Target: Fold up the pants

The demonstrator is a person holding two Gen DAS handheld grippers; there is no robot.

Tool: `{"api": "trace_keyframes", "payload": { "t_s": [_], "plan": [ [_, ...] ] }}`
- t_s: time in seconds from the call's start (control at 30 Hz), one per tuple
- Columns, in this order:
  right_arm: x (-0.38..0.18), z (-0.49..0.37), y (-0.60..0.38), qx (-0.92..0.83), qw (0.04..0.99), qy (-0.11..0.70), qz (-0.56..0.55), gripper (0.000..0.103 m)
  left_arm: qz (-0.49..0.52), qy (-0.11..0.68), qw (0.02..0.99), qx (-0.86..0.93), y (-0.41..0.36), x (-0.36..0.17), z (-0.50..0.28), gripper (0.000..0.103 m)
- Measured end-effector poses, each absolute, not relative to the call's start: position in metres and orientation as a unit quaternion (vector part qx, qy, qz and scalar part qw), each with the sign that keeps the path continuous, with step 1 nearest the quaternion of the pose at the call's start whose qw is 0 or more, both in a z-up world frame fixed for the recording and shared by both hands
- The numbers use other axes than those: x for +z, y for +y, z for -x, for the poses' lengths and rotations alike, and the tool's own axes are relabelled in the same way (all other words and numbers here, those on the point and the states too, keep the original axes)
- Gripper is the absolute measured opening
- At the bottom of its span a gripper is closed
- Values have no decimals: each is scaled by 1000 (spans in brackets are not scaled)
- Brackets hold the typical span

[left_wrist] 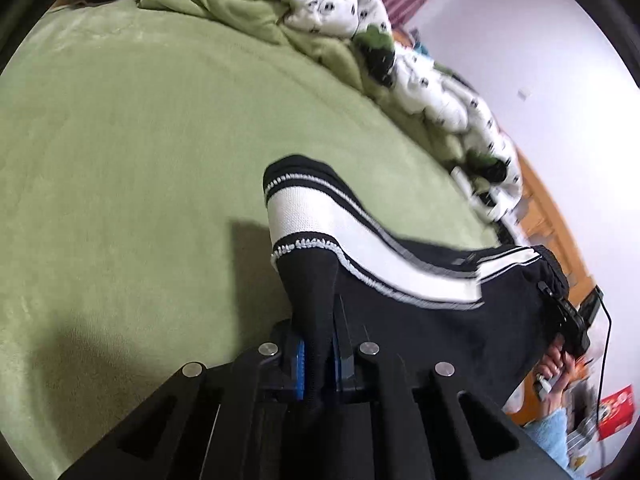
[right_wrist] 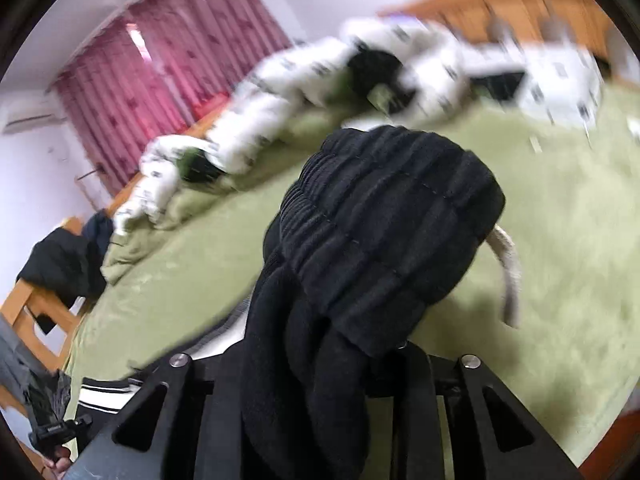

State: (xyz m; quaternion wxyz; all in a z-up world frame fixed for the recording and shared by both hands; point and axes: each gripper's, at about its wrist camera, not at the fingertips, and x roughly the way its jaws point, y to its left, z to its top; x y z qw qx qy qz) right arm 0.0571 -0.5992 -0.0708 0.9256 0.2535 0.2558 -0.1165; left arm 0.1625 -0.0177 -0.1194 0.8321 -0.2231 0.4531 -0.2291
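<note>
The pants (left_wrist: 400, 280) hang stretched above the green bed (left_wrist: 120, 160), the left claw (left_wrist: 318, 354) clamped on the striped cuff end and the right claw (right_wrist: 340, 364) clamped on the black waistband (right_wrist: 384, 216). Both ends should stay level and taut as they are lowered. The rumpled quilt (left_wrist: 360, 4) lies far across the bed, and a loose drawstring (right_wrist: 508, 272) dangles.

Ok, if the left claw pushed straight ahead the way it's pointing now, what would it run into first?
Apart from the pants it already grips, probably the green bed cover, short of the rumpled white duvet; depth is hard to judge.
</note>
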Motion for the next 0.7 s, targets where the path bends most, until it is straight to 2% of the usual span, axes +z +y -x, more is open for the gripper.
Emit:
{"api": "trace_keyframes", "payload": {
  "t_s": [0.2,0.3,0.4,0.53,0.63,0.7],
  "plan": [
    [24,-70,-529,-76,950,204,-223,23,268,430,823,-256,8,-88,-168,9],
    [58,-81,-491,-51,956,194,-214,23,249,411,845,-233,33,-66,-168,9],
    [69,-91,-459,-22,958,188,-217,23,235,406,861,-199,75,-48,-172,10],
    [46,-110,-431,6,952,202,-230,23,186,419,878,-136,117,-47,-179,10],
    [-4,-131,-426,4,944,247,-220,23,154,436,880,-109,130,-70,-185,13],
    [-43,-141,-431,-18,936,286,-204,23,138,447,880,-84,134,-92,-188,20]
  ]
}}
